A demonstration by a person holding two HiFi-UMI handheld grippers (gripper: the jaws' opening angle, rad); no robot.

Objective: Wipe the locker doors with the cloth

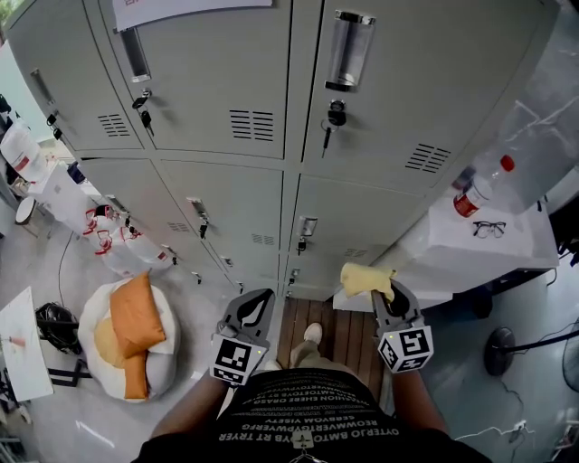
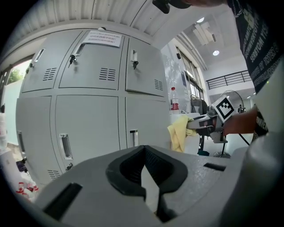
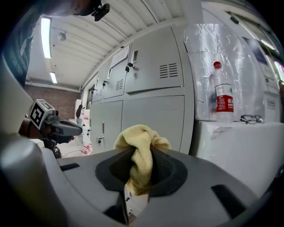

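Pre-wipe stage: right gripper point(image 1: 387, 298) clamped on the yellow cloth point(image 1: 365, 278), near the doors point(image 1: 362, 208) but not touching. Left gripper point(image 1: 256, 309) pinched closed, empty. Next up, probably: press cloth flat against a door, then swipe.

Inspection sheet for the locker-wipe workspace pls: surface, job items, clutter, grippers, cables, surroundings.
Surface: grey locker doors shut; keys in some locks; paper sheet on one door.
Job's things: yellow cloth, bunched, clear of the doors.
Clutter: bottle and glasses on the white counter; orange cushions on the floor.
Grippers: right gripper shut on the cloth; left gripper shut, empty.
Cables: thin cable on the floor at left.
Surroundings: standing fan at right.
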